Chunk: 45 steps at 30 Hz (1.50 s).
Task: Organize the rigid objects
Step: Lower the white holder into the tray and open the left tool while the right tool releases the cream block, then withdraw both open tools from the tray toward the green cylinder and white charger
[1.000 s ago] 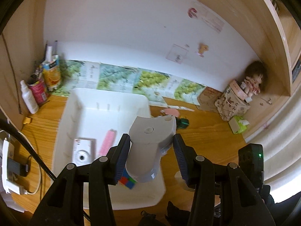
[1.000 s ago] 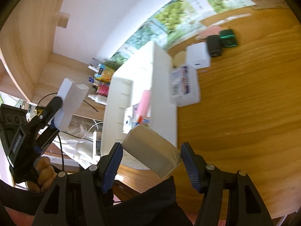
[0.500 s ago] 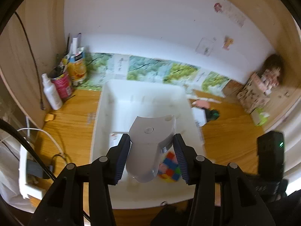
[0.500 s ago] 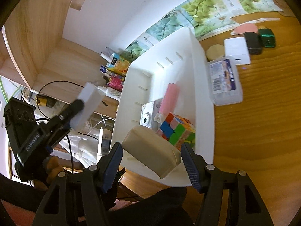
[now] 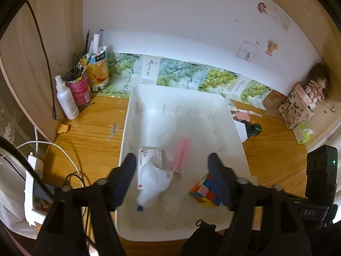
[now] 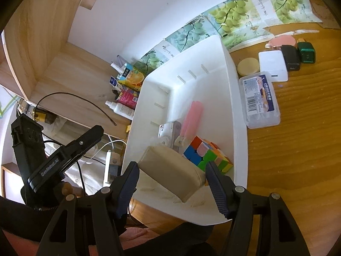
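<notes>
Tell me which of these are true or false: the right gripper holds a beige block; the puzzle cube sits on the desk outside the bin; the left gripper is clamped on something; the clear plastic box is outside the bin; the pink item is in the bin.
1. The right gripper holds a beige block. True.
2. The puzzle cube sits on the desk outside the bin. False: it lies inside the white bin.
3. The left gripper is clamped on something. False: its jaws have just opened, and the grey-white object lies blurred below them.
4. The clear plastic box is outside the bin. True.
5. The pink item is in the bin. True.
</notes>
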Each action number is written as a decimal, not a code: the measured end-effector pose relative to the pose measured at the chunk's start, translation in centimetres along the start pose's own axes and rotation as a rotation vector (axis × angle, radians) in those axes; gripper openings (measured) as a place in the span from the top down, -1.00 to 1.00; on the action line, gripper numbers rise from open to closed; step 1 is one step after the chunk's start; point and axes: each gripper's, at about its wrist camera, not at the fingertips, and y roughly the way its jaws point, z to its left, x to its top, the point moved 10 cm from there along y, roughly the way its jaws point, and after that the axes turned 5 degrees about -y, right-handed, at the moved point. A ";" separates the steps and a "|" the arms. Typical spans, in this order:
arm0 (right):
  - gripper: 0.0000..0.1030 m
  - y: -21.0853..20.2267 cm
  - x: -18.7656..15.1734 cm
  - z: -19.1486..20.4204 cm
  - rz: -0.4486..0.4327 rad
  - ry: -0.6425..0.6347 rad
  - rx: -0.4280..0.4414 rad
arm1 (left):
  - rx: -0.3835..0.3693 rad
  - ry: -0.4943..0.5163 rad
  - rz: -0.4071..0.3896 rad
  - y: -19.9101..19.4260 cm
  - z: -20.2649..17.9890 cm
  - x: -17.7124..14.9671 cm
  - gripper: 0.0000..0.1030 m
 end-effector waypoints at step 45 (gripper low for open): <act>-0.60 -14.6 2.0 -0.3 -0.447 -0.418 -0.241 | -0.028 -0.022 -0.273 -3.3 -11.6 0.1 -0.67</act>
